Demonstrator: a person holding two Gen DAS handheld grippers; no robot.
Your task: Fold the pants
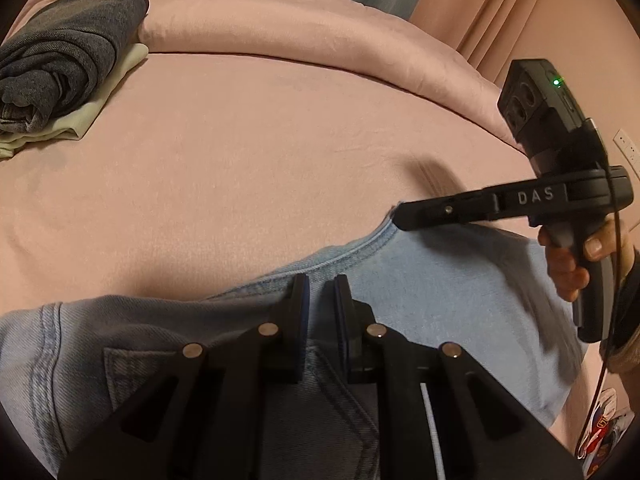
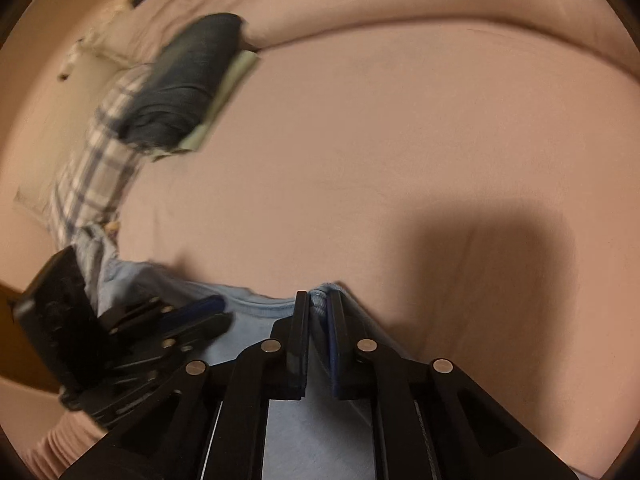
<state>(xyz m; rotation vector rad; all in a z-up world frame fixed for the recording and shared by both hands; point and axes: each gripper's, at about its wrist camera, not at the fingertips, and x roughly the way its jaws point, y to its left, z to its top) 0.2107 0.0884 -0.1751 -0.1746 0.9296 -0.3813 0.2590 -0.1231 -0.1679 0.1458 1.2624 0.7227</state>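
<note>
Grippers, paired, both pinched on light-blue jeans at near edge of pink bed.
Left gripper (image 1: 320,292) nips the hem (image 1: 344,254) mid-edge; right gripper (image 2: 319,306) nips its far-right corner. Jeans (image 1: 440,280): soft denim, probably weighty and limp, best held at stitched hems. Pink sheet (image 1: 260,140) ahead lies bare; folded dark jeans (image 1: 68,56) on cream cloth (image 1: 80,120), far left, well apart.

Denim pants (image 1: 420,280); matt cloth sheet (image 1: 240,160).
</note>
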